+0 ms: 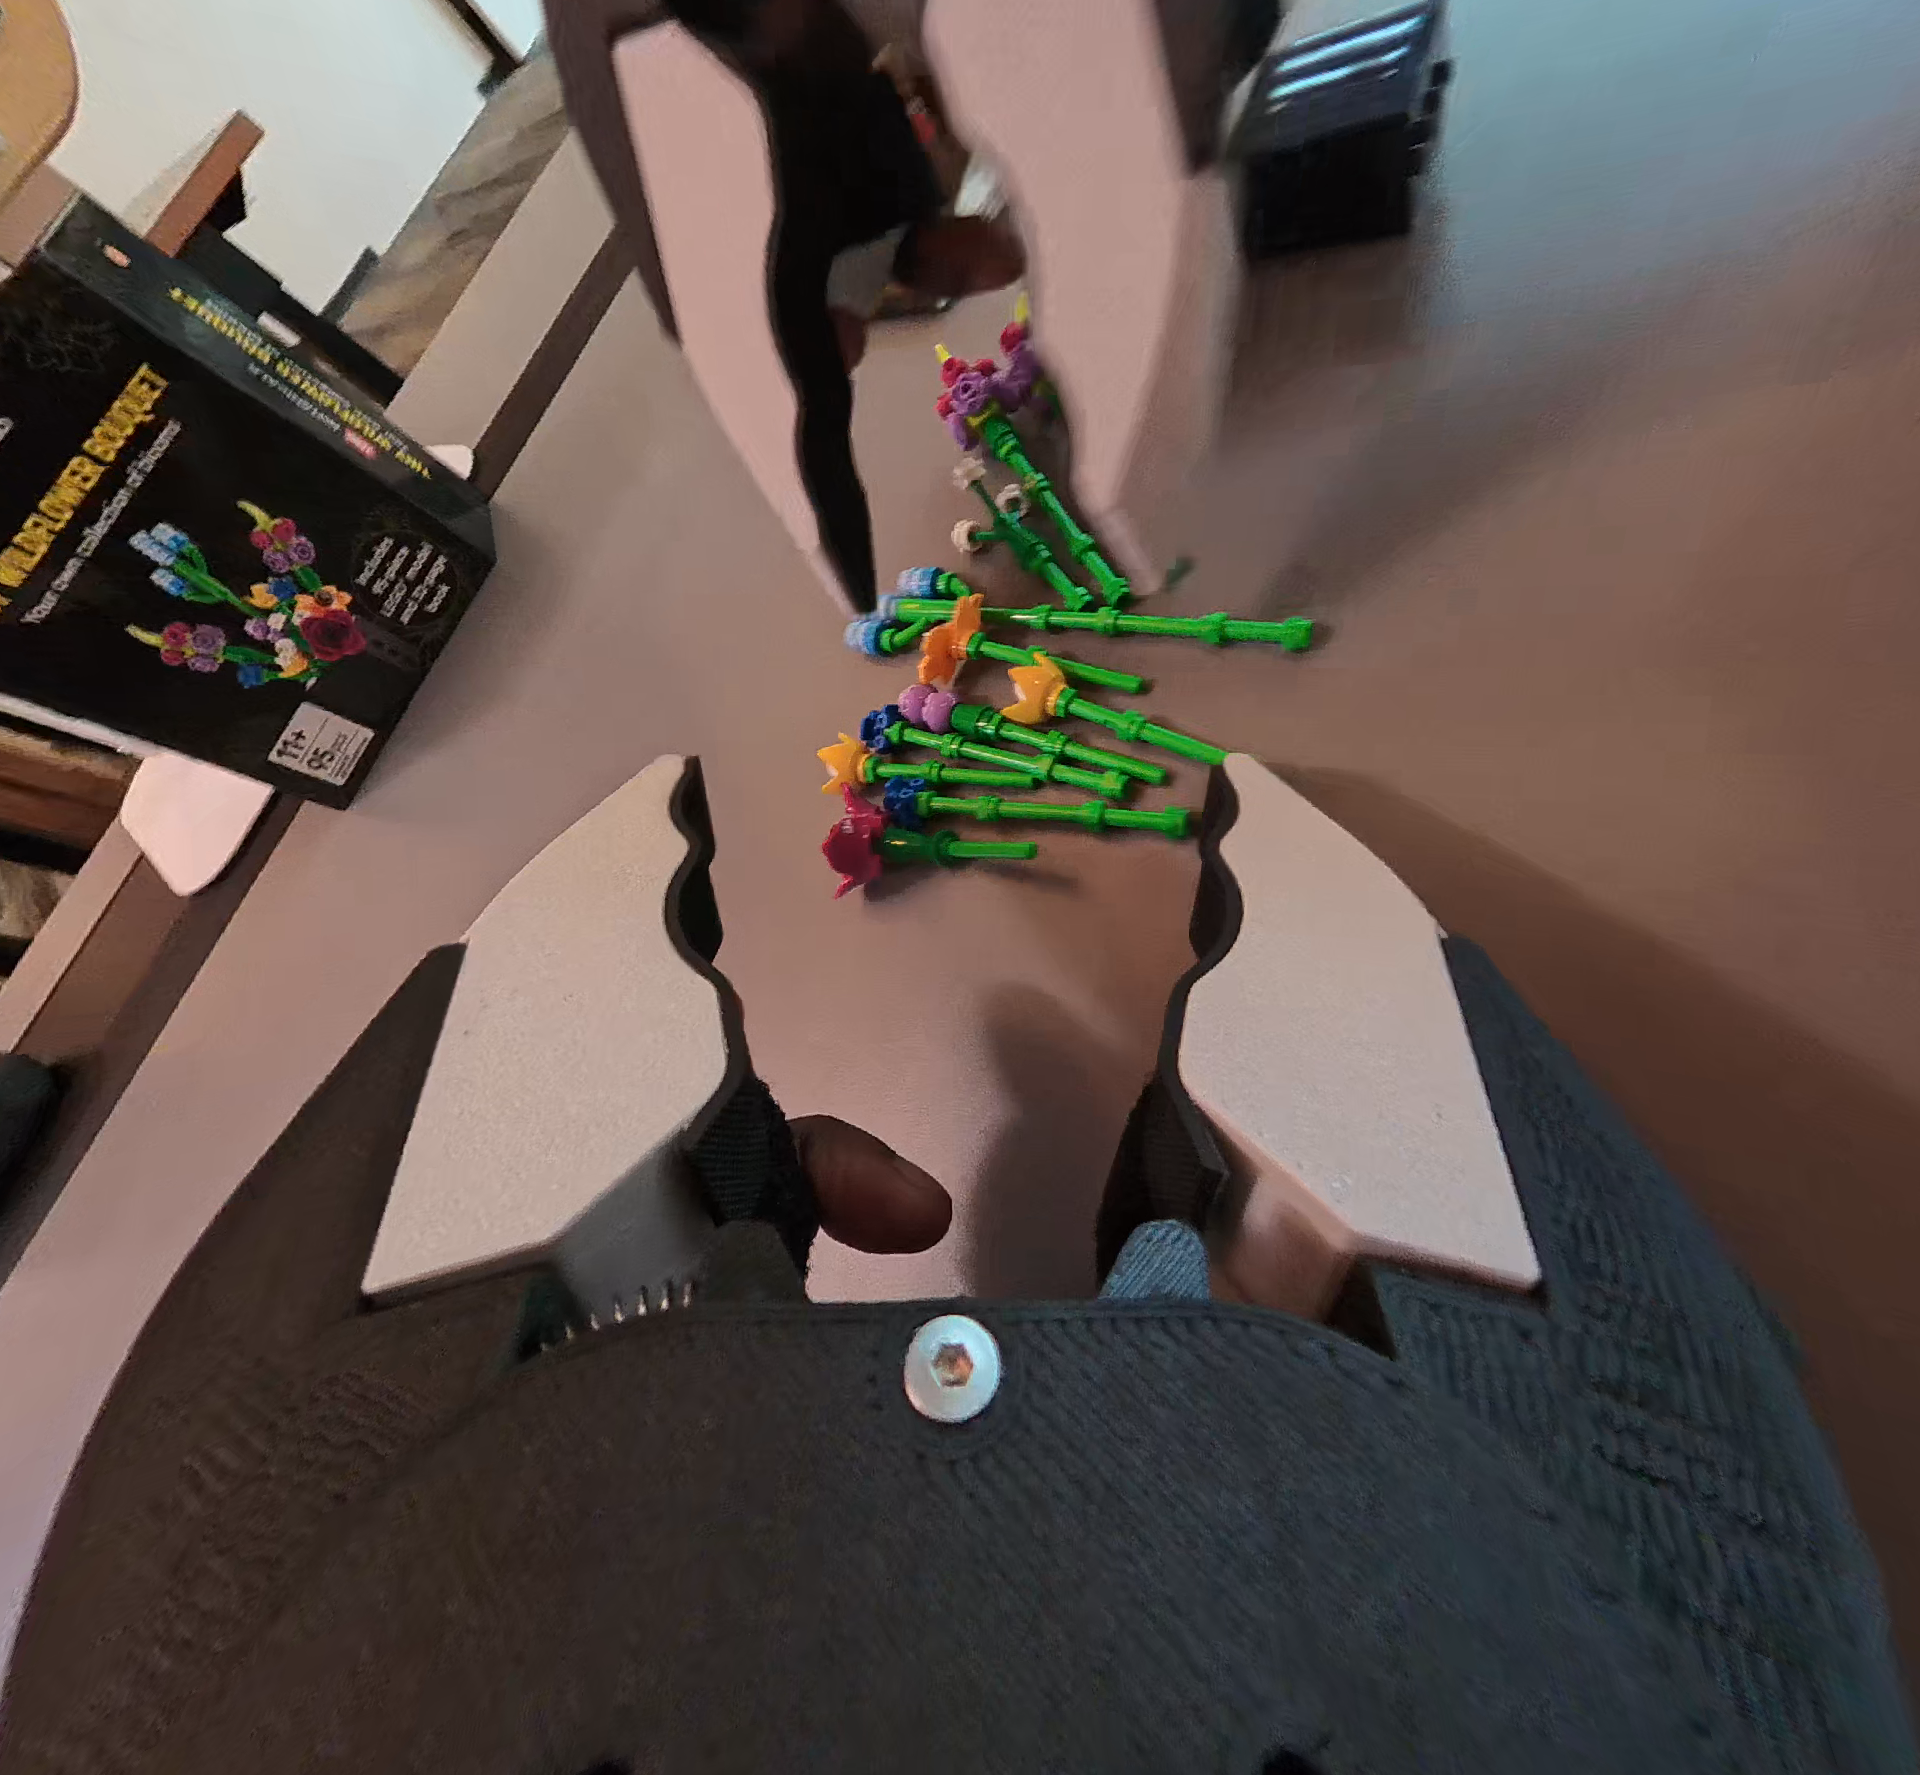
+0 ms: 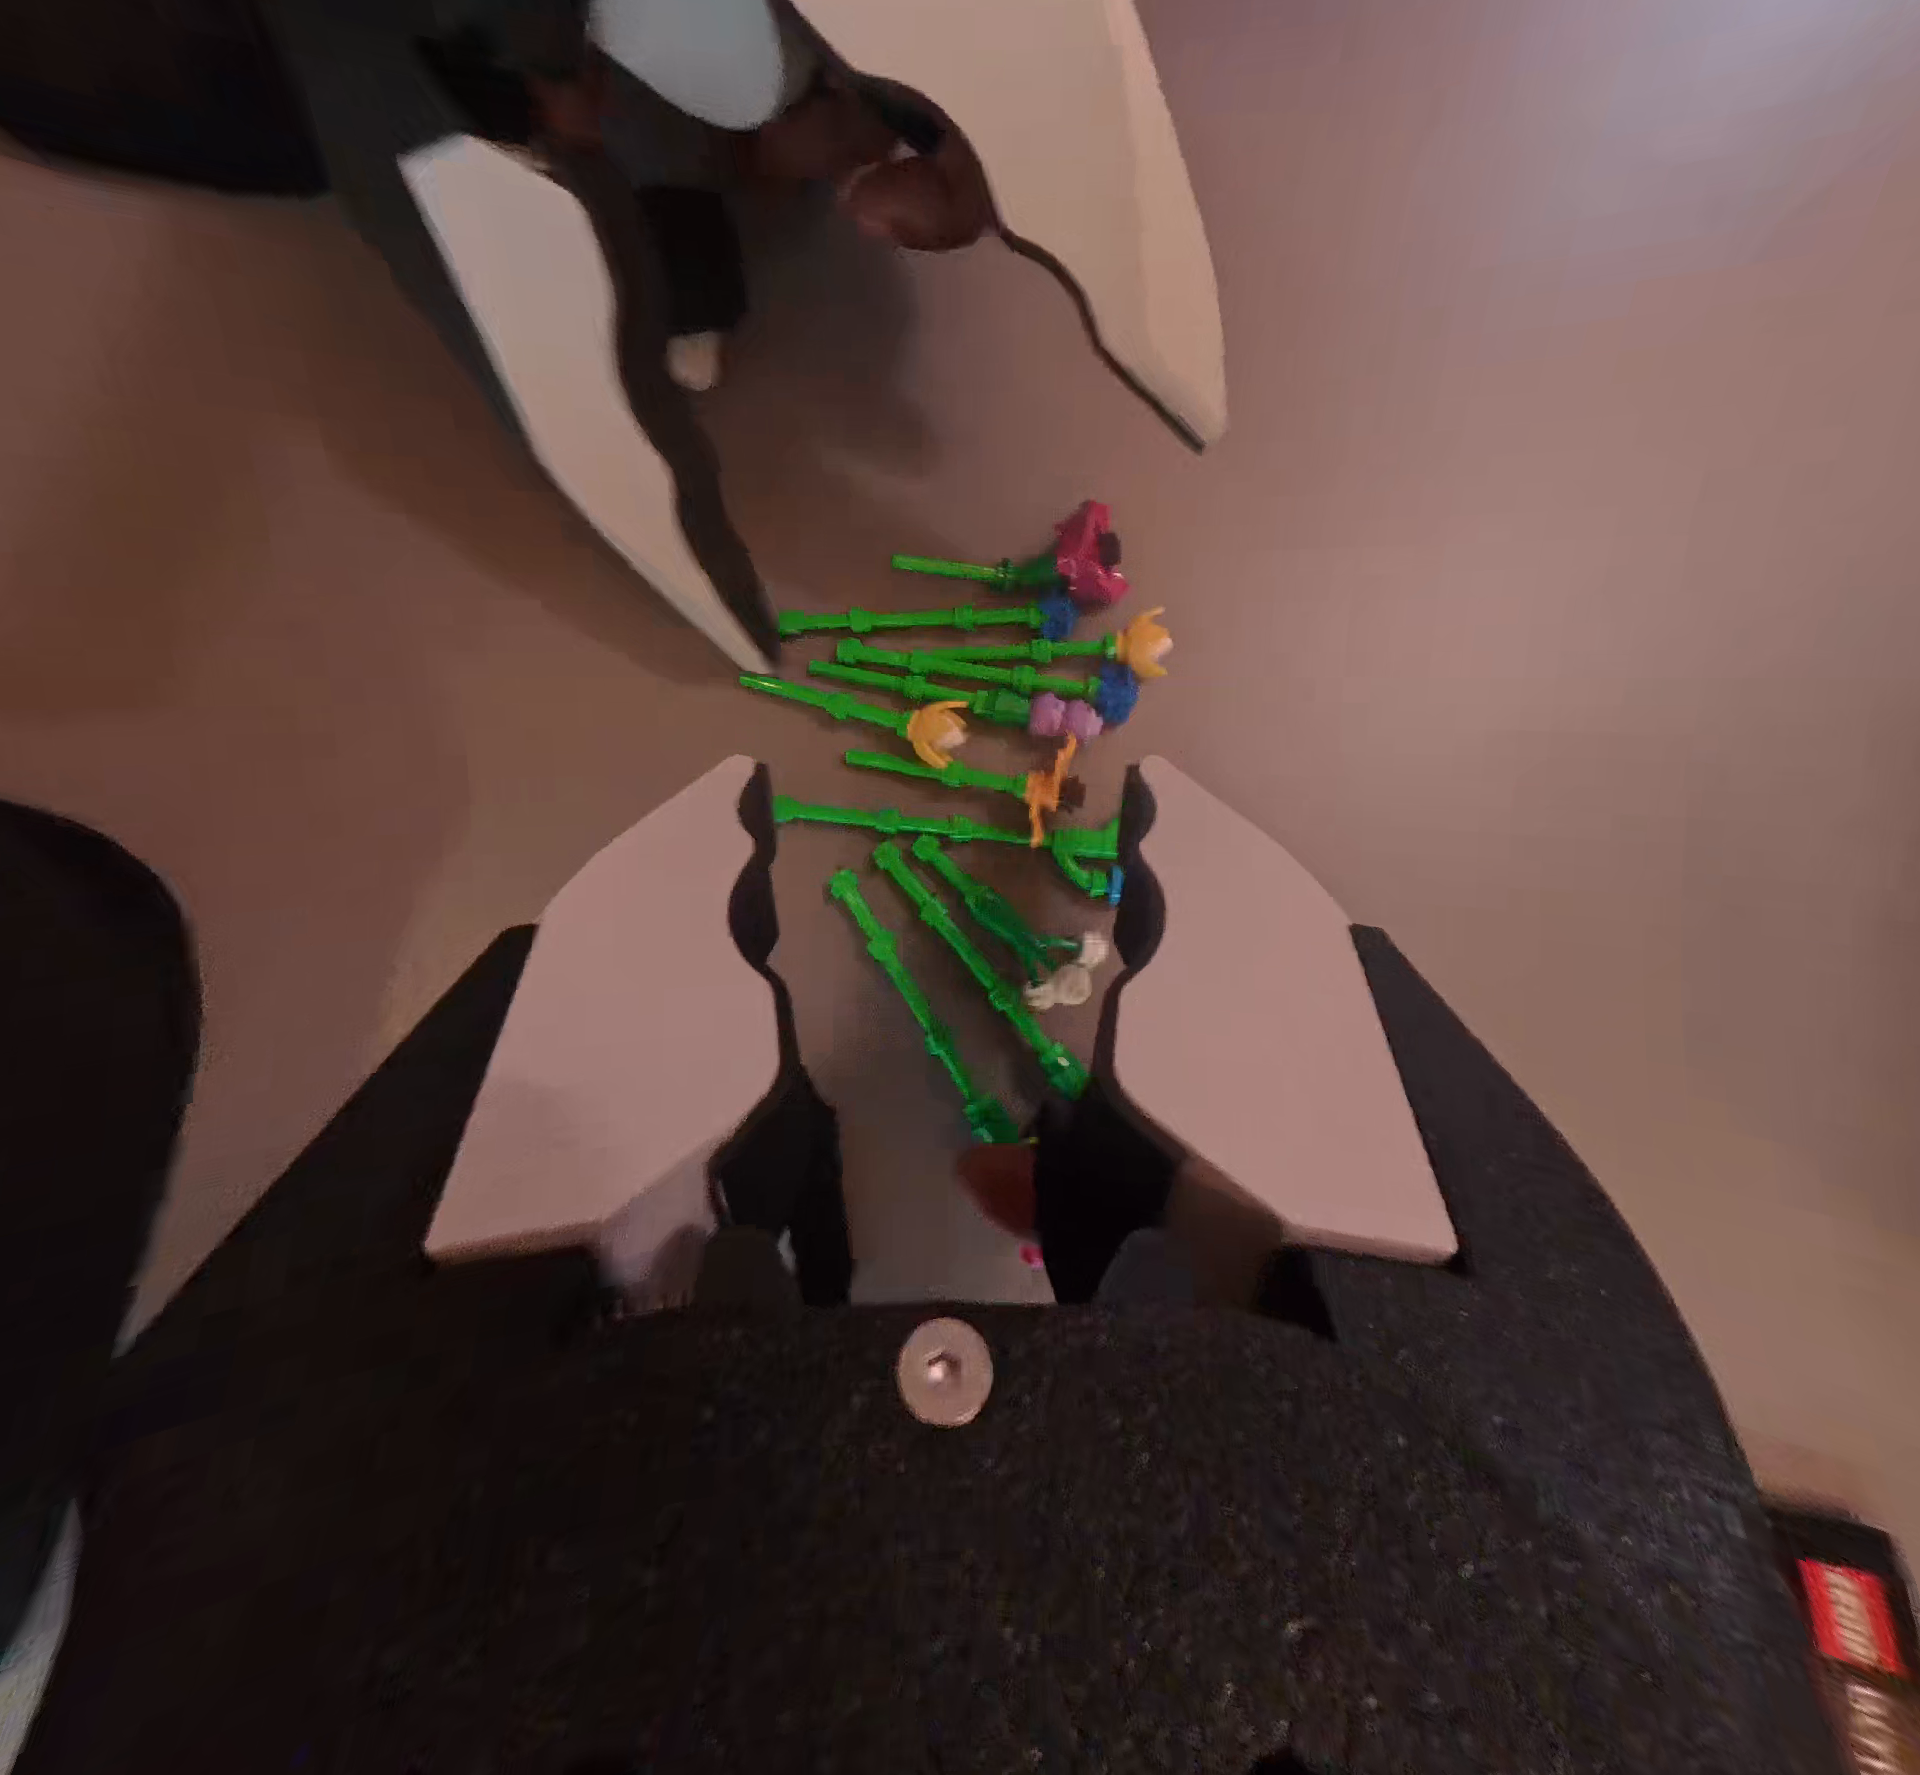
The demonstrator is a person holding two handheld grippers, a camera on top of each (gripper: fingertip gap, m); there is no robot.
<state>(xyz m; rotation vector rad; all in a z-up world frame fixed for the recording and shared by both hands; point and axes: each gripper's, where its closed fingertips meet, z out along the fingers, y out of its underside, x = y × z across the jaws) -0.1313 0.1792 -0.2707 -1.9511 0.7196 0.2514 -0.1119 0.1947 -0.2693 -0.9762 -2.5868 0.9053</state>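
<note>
Both grippers spread wide, nothing gripped: left gripper [image 1: 956, 769], right gripper [image 2: 945, 775]. Toy flower stems [image 1: 997, 686] laid loose mid-frame on table [image 1: 1507, 686]; none picked up. Black box [image 1: 208, 520] seen at left

Left gripper [image 1: 956, 769] spread wide over a tan counter [image 1: 1507, 686], holding nothing. Just beyond the fingertips, at 12 o'clock, a row of toy flowers [image 1: 997, 717] on green stems, lying flat, heads toward 9 o'clock. Farther at 12 o'clock, right gripper [image 1: 997, 572], blurred, also spread, one tip beside the blue flower [image 1: 883, 629]. At 9 o'clock, black printed box [image 1: 208, 520] at the counter's edge. At 1 o'clock, black crate [image 1: 1340, 125].
</note>
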